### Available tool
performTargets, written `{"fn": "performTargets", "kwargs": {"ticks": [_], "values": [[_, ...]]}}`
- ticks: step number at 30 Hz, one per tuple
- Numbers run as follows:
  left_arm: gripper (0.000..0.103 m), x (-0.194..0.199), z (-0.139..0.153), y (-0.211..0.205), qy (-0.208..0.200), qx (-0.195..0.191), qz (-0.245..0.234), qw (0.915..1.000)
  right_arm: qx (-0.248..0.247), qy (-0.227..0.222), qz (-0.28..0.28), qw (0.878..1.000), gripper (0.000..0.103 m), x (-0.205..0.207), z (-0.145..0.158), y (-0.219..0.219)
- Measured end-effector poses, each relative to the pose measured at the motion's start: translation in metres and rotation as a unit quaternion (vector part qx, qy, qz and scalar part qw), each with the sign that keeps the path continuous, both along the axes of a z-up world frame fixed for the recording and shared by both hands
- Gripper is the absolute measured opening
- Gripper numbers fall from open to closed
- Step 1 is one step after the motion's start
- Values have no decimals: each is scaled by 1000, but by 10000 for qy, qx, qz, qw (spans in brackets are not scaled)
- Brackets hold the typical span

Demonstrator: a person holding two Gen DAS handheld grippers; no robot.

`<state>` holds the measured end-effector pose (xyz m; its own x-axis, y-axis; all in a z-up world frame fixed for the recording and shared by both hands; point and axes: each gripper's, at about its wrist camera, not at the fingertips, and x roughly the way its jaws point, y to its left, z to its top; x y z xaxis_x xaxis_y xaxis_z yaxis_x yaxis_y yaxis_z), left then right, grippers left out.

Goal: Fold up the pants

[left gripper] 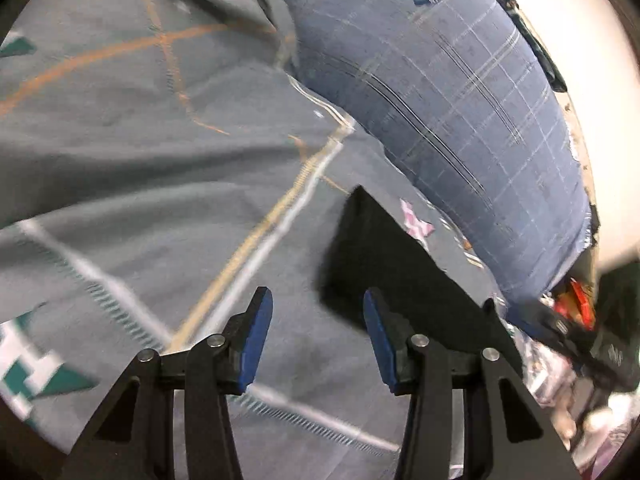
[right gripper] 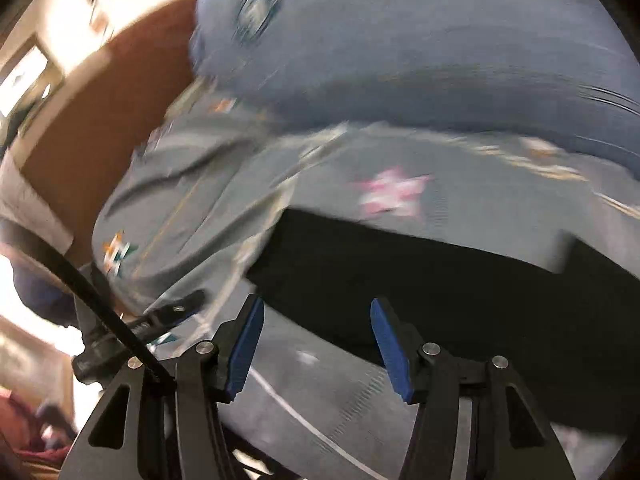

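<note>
- Up close, left gripper (left gripper: 318, 336) fills the bottom of its own view, blue-padded fingers (left gripper: 256, 344) parted, nothing between them, only grey bedspread (left gripper: 120, 184) showing in the gap.
- Right gripper (right gripper: 316, 344) same story in its view: fingers (right gripper: 390, 350) set apart, not pressing on anything; the gap shows bedspread and the near edge of the dark cloth.
- Both views heavily motion-blurred, the right one worse.
- Black pants (left gripper: 384, 256) lie on the bedspread, just beyond the left gripper's fingertips and off to its right side; one pointed corner sticks up toward the pillow.
- In the right view the pants (right gripper: 440, 280) stretch as a wide dark band across the middle, right behind the fingertips; flat, fold state not readable.
- Bedspread has white and yellow stitched lines, teal-and-white shapes, a pink star patch (right gripper: 390, 196) just past the pants.
- Left gripper also shows at the left edge of the right view, low over the bedspread, blurred.
- Farther back, a blue checked pillow (left gripper: 460, 92) with a dark round emblem rests on the bed, near the pants; whether they touch, cannot tell.
- Beyond it, pale wall (left gripper: 592, 80); a brown panel (right gripper: 100, 120) in the right view.
</note>
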<state>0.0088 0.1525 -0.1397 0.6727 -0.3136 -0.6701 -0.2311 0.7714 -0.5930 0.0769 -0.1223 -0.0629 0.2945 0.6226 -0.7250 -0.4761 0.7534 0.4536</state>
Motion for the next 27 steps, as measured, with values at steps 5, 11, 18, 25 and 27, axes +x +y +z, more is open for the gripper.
{"fn": "performTargets", "kwargs": {"ticks": [5,11,18,25,27], "values": [[45,26,-21,-11,50,-255,-224,9994,-719,559,638,9938,60,56,-31,100],[45,28,-34,-7,-206,-619,-237,9976,-2212,761,973,9674,63,88,-76,181],[45,25,-39,-2,-370,-847,-168,9956,-3219,162,1235,9385,81,73,-95,221],[7,19,-24,-20,-388,-689,-438,9959,-2820,56,985,9543,15,65,-77,187],[7,17,-16,-25,-449,-718,-528,9950,-2694,-124,926,9585,14,56,-68,177]]}}
